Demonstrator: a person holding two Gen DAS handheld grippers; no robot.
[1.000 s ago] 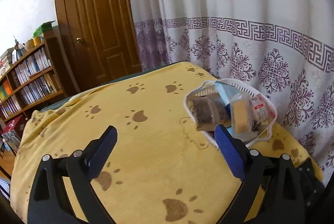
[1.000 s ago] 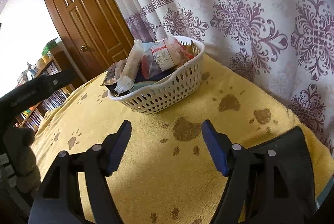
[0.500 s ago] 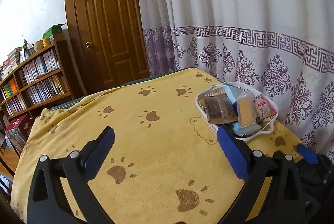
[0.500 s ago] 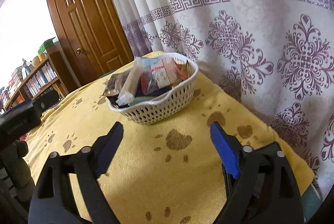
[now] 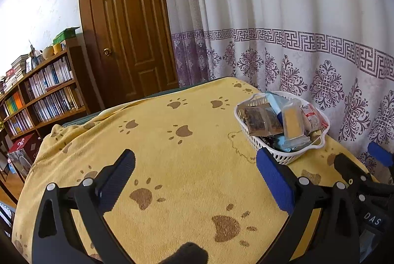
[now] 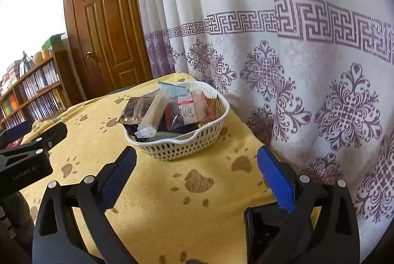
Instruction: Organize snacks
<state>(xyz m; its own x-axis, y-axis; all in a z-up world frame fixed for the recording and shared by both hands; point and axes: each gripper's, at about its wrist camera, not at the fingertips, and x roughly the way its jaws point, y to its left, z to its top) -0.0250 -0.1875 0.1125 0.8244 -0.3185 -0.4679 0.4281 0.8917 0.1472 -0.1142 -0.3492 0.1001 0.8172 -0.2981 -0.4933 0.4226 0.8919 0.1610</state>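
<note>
A white perforated basket (image 5: 287, 158) (image 6: 189, 147) stands at the far right of a table under a yellow paw-print cloth (image 5: 187, 165) (image 6: 157, 192). It holds several wrapped snacks: a dark brown packet (image 5: 261, 120), a long clear-wrapped yellow bar (image 5: 291, 122) (image 6: 154, 115), a red and white packet (image 6: 189, 112). My left gripper (image 5: 195, 170) is open and empty, above the cloth to the basket's left. My right gripper (image 6: 197, 169) is open and empty, in front of the basket.
A white curtain with purple patterns (image 5: 307, 42) hangs right behind the table. A brown wooden door (image 5: 130, 25) and a bookshelf (image 5: 41, 96) stand at the left. A dark flat object (image 6: 261, 227) lies on the cloth's near right corner.
Both grippers have drawn back and risen from the basket, which now looks smaller and farther. Both stay open and empty.
</note>
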